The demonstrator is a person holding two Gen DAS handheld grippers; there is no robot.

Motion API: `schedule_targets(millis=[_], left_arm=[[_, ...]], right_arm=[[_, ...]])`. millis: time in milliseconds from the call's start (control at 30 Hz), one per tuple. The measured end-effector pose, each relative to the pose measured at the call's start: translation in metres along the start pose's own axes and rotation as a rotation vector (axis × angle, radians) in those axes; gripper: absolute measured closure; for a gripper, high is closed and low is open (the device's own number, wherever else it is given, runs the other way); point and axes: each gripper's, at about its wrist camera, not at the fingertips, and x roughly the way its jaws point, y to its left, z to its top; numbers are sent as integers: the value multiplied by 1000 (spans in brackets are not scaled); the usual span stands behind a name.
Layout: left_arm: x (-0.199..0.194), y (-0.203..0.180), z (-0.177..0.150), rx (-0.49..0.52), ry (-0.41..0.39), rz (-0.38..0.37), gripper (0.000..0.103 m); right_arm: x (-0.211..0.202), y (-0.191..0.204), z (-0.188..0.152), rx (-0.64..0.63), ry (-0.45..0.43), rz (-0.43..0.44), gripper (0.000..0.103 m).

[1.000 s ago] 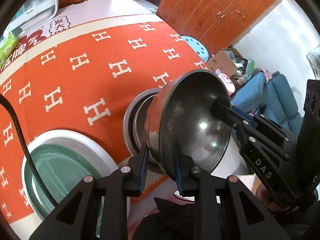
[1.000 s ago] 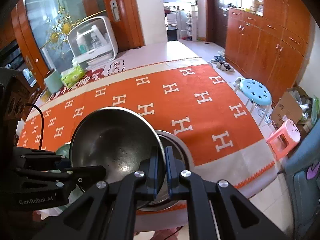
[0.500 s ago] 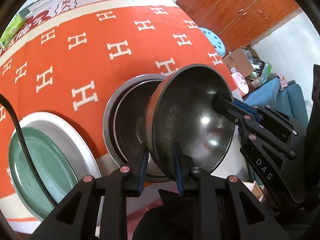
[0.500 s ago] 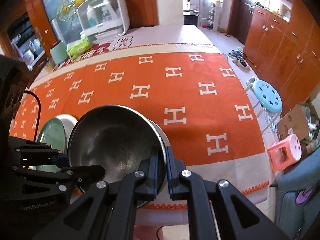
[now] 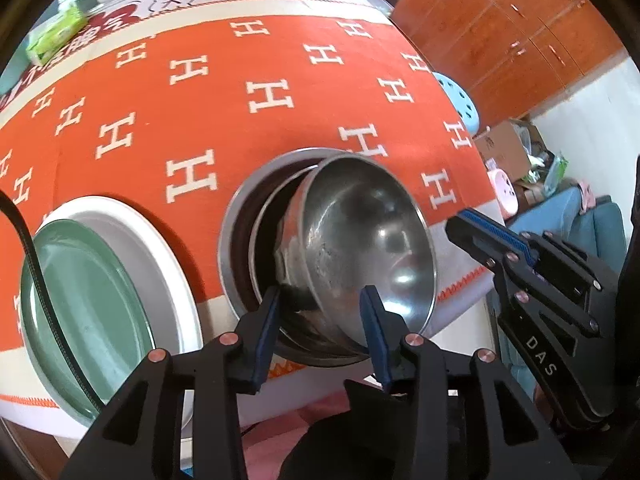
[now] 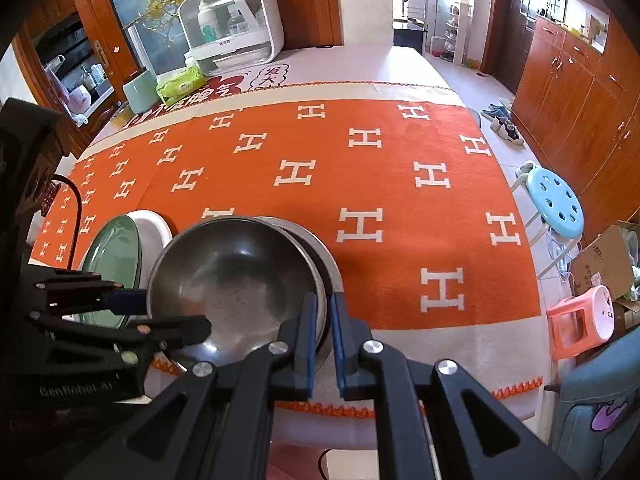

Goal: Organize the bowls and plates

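Note:
A steel bowl [image 5: 360,240] leans tilted inside a stack of bigger steel bowls [image 5: 236,216] near the table's front edge. My left gripper [image 5: 320,312] straddles the bowl's near rim. Its jaws are opening and the pads stand clear of the wall on both sides. My right gripper [image 6: 323,300] is shut. In the left wrist view the right gripper [image 5: 454,222] sits just off the bowl's right rim, with pale cloth showing between them. Left of the stack, a green plate [image 5: 80,292] lies on a white plate [image 5: 160,256].
An orange cloth with white H marks [image 6: 360,180] covers the table. At its far end stand a white cabinet [image 6: 236,20] and a green wipes pack [image 6: 180,84]. A blue stool [image 6: 556,208], a pink stool [image 6: 580,320] and a cardboard box [image 6: 600,260] are on the floor to the right.
The bowl came down from mid-air into the stack and leans there. My left jaws spread off its rim. The right gripper's tip no longer overlaps the rim.

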Motion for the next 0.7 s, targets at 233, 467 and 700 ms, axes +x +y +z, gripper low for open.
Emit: schedule_targets(millis=[233,467,700], left_arm=[[-4,0,-3,1,-19,0,57],[-17,2,-3,24,-58,-10,49],[-22,12,5,37,-70,-4,45]], right_arm=[[-1,-6,-5,29,2,6,94],[-2,-12,-11,83,9,24,94],[-3,-23,-24,180,16,70,72]])
